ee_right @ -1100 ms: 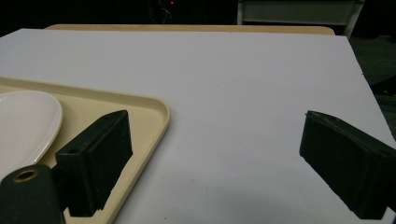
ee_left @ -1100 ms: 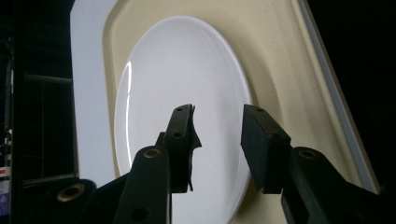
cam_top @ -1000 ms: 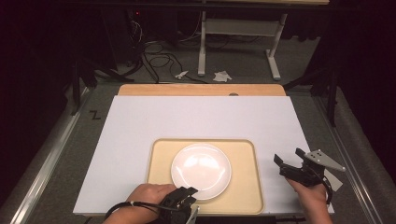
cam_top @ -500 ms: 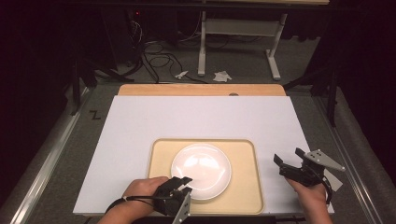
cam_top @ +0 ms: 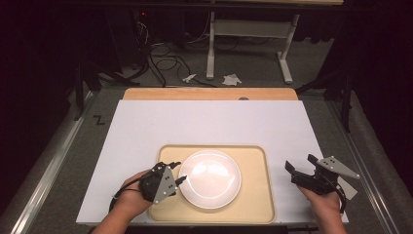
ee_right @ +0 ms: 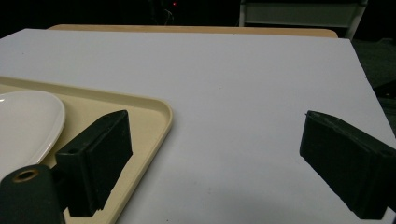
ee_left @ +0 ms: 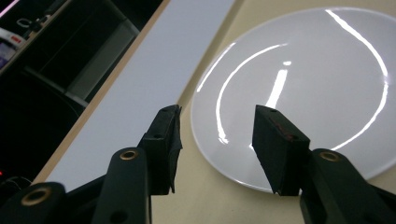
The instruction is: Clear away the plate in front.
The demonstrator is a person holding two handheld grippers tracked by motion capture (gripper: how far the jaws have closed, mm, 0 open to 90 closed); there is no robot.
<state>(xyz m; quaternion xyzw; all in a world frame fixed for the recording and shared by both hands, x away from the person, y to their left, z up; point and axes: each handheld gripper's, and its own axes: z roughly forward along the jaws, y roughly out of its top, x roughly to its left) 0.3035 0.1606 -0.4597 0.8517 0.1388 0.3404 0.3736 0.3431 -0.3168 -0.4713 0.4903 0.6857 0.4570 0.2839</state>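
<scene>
A white plate lies on a beige tray at the front of the white table. My left gripper is over the tray's left part, pointing at the plate's left rim. In the left gripper view the plate lies just beyond the left gripper; its jaws have just been opening and the pads press on nothing. My right gripper rests on the table right of the tray, open and empty. The right gripper view has the right gripper over bare table, with the tray and plate at left.
The white tabletop stretches away behind the tray, with a wooden strip along its far edge. A metal table frame, cables and paper scraps sit on the dark floor beyond.
My left gripper has moved from the tray's front edge leftward and farther from the person, to the plate's left rim, and its jaws stand wider. The plate and right gripper have stayed put.
</scene>
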